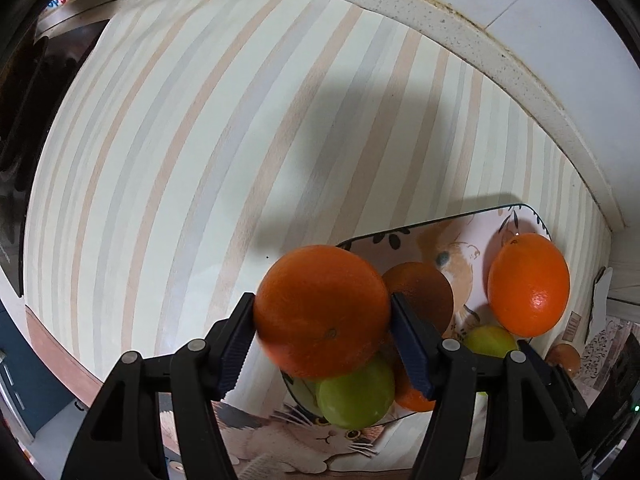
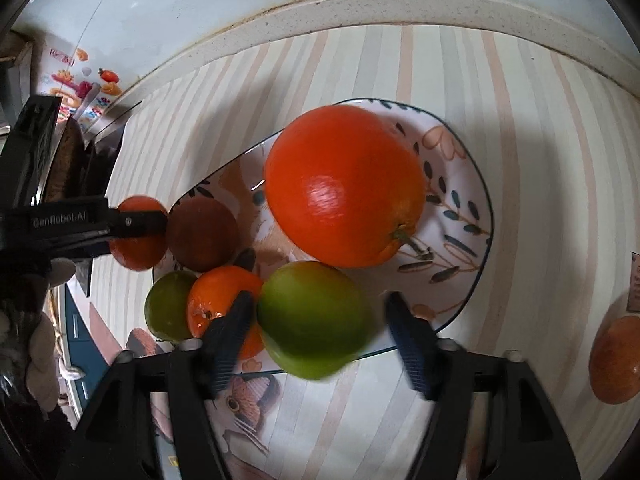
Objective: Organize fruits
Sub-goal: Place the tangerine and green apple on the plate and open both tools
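Two tools over patterned plate (image 2: 460, 184) on striped tabletop (image 1: 200, 160). Left tool (image 1: 322, 320) grips orange (image 1: 322, 310) at plate edge. Right tool (image 2: 320, 316) spread around green apple (image 2: 316, 320), right pad clear. Large orange (image 2: 344, 186) rests on plate.

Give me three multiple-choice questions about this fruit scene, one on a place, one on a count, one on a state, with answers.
1. Where is the big orange? A on the plate; B on the floor; C in a drawer.
2. How many green fruits show in the right wrist view? A one; B two; C five.
3. The left gripper is: A shut on an orange; B open and empty; C shut on a spoon.
Answers: A, it rests on the plate's patterned face; B, one near the camera, one at the plate's left edge; A, both pads press its sides.
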`<state>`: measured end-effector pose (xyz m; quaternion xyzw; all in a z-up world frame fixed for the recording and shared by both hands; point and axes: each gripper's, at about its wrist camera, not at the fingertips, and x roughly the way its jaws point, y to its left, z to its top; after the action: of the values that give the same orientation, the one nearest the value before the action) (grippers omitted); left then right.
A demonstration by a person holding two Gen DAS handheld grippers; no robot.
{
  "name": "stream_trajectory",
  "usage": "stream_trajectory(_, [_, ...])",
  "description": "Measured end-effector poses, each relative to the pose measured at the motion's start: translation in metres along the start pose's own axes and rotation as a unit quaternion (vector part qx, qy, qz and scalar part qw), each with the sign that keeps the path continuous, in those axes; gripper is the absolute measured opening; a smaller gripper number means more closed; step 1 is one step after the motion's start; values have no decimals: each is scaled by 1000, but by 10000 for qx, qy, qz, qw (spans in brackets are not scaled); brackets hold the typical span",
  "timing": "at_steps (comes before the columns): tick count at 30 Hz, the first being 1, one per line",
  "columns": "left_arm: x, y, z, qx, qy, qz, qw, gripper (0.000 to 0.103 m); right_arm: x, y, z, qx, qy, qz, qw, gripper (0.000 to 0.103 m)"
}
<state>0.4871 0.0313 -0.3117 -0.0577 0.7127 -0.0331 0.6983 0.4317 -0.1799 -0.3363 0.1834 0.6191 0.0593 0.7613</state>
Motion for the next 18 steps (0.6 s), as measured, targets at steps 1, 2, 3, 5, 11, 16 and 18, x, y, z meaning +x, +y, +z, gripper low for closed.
stream_trajectory(1, [0,0,-1,28,0,-36,10000,73,-2,0,1,3,-14,12,10000,86])
stream_trajectory(2, [-1,0,-2,40,-10,-66,10000,74,-2,0,2,-2,1,49,10000,86])
stream_trajectory(3, [-1,-1,-2,42,-16,-90,9999,76,-4,1,2,1,13,47,10000,86])
stream_trajectory(5, [-4,-2,-3,33,-28,-101,9999,79,-7,2,3,4,1,59,10000,88])
stream_trajectory(11, [-25,3,-16,-132,-412,-24,9991,79,-24,8,1,-137,-50,-128,9998,96])
stream_trajectory(16, [-47,-2,-46,-116,-745,132,9971,79,-49,11,-4,-426,-214,-491,9977,97])
stream_trajectory(18, [-55,-2,-59,-95,-826,144,9964,79,-61,13,-8,-543,-302,-614,9962,97])
